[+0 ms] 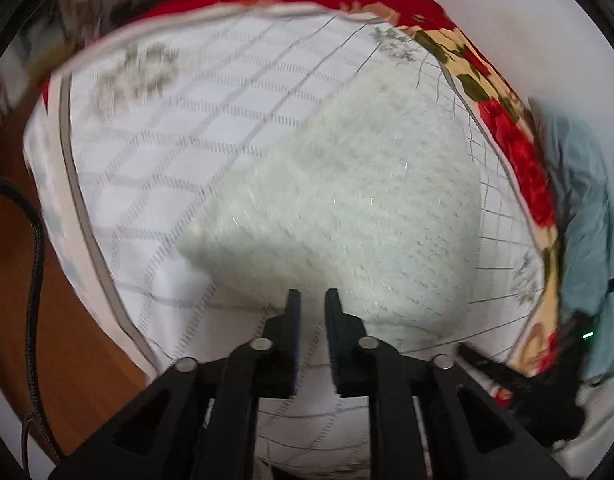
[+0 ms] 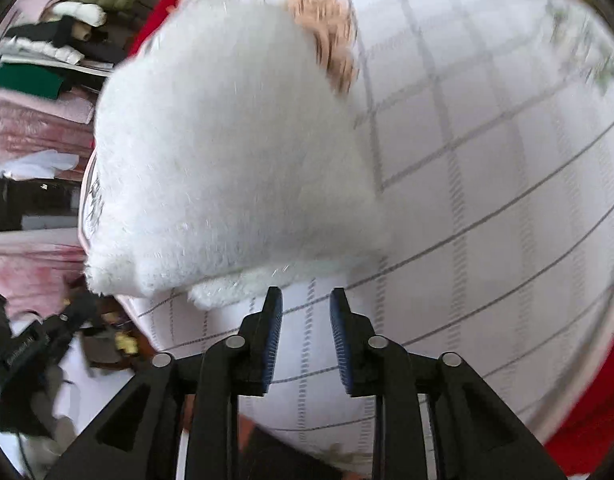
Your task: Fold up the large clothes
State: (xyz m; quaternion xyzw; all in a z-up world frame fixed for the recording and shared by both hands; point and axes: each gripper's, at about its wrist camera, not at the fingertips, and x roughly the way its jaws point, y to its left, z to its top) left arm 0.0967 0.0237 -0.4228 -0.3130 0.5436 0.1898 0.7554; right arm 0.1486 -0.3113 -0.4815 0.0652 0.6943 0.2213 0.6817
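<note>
Both my grippers hover empty over the checked bed cover (image 1: 211, 128): left gripper (image 1: 311, 300) with jaws narrowly parted, right gripper (image 2: 305, 298) spread wider. Just beyond their tips the folded white fluffy garment (image 1: 347, 200) rests on the cover, toward its red-flowered edge (image 1: 519, 152).

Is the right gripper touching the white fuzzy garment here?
Apart. In the right wrist view, the right gripper is open, with checked sheet visible between its fingers and the white fuzzy garment.

A white grid-patterned sheet (image 1: 211, 128) covers a red floral blanket (image 1: 507, 128); stacked clothes (image 2: 63, 36) nearby.
</note>
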